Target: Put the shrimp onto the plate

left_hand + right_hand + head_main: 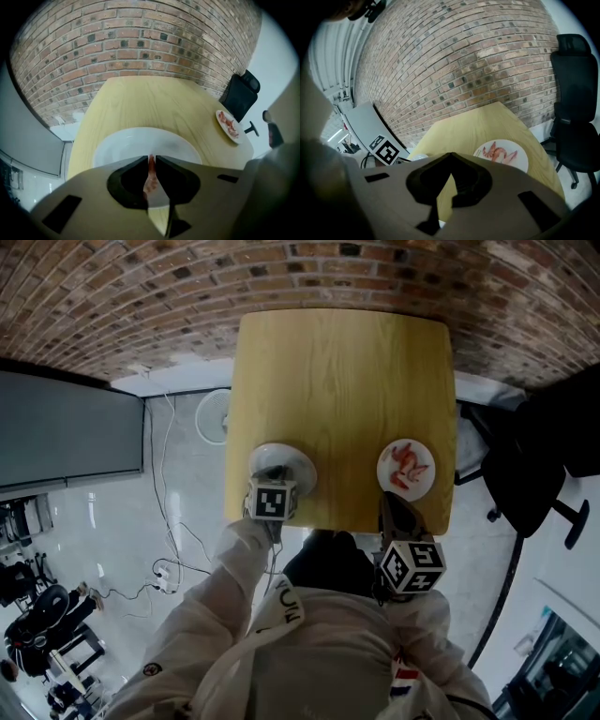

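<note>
Near the desk's (337, 381) front-left corner, the left gripper (152, 159) has its jaws clamped on a shrimp (151, 176), right over the white plate (126, 145). By the front-right corner there's a second plate (422, 457) with more shrimp, and just in front of it the right gripper (451, 157), jaws pinched together on nothing.

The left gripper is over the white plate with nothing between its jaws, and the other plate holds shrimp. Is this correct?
Not fully. The left gripper is over the white plate, but a shrimp is pinched between its jaws, as the left gripper view shows. The other plate does hold shrimp.
</note>
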Demonstrator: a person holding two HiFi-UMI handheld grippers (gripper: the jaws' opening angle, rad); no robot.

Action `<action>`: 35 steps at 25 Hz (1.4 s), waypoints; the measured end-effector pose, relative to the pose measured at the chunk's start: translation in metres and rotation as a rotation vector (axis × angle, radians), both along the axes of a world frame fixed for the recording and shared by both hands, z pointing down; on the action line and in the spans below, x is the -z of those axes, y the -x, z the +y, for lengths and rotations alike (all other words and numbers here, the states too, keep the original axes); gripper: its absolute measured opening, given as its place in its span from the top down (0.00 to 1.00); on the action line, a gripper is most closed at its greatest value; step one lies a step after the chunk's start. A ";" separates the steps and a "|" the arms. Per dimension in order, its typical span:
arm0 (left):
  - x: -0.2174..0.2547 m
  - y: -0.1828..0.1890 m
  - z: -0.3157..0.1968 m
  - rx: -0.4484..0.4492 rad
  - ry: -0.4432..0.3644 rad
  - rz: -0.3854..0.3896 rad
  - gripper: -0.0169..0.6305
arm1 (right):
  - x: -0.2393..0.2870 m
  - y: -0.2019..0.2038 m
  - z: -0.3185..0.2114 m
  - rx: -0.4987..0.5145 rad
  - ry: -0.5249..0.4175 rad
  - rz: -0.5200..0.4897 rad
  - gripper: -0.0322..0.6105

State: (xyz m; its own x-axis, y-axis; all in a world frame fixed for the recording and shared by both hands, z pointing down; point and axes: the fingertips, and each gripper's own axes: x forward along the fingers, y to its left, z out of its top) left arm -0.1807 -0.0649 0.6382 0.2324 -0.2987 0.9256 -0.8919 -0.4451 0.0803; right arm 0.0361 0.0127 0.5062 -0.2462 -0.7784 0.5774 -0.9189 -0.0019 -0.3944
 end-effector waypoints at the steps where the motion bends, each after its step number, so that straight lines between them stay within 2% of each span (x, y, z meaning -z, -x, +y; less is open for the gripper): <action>1: 0.000 -0.001 0.000 -0.004 -0.002 0.005 0.88 | 0.000 0.000 0.001 -0.002 0.000 0.001 0.91; 17: 0.024 0.008 -0.003 -0.086 -0.109 0.037 0.89 | 0.014 0.021 0.023 -0.044 -0.021 0.029 0.91; 25: 0.043 0.016 0.001 -0.125 -0.165 0.098 0.89 | 0.029 0.037 0.041 -0.083 -0.044 0.053 0.91; 29: 0.045 0.017 0.012 -0.146 -0.157 0.133 0.89 | 0.033 0.042 0.052 -0.106 -0.053 0.066 0.91; 35: 0.071 0.020 0.018 -0.160 -0.198 0.179 0.89 | 0.041 0.052 0.066 -0.120 -0.062 0.072 0.91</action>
State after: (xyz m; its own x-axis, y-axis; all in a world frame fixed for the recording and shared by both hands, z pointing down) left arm -0.2008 -0.0473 0.5670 0.4454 -0.4157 0.7930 -0.7887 -0.6013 0.1278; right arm -0.0159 0.0791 0.4651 -0.1092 -0.8344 0.5403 -0.9394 -0.0911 -0.3305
